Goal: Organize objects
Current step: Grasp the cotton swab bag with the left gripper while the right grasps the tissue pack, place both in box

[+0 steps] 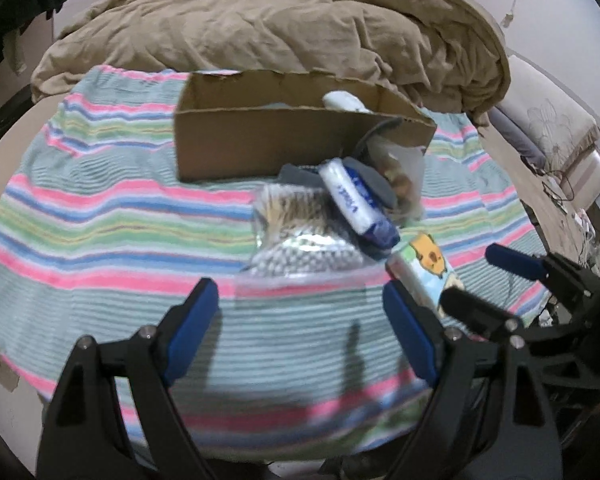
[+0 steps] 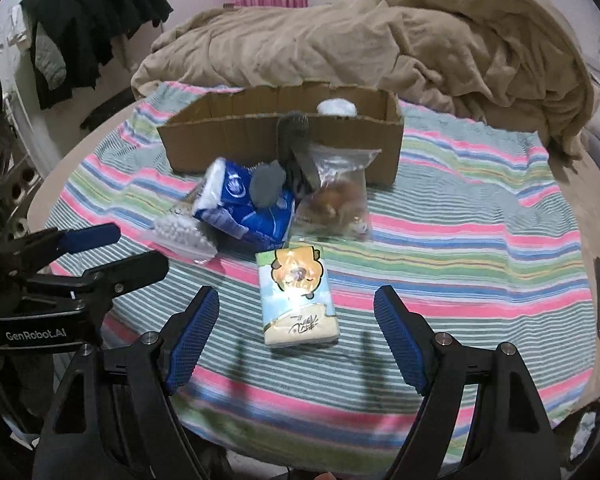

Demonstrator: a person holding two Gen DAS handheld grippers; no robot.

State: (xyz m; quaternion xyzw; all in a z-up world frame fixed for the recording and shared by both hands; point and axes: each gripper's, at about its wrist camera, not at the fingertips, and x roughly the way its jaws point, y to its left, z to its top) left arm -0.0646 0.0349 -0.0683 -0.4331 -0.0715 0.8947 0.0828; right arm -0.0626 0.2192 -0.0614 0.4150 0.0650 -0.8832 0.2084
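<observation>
Bedroom, striped towel [image 2: 440,216] over bed, cardboard box [image 2: 284,140] behind clutter. Tissue pack [image 2: 298,298] lies just ahead of right gripper [image 2: 296,336], jaws spread, empty. Left gripper [image 1: 300,332] jaws also spread. Likely best: straddle pack's long sides, pinch mid-body, lift clear, drop into box.

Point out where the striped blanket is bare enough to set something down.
Free: striped blanket right of the tissue pack and snack bag, and the stretch left of the cardboard box. Crowded: the pile in front of the box, around the blue packet.
</observation>
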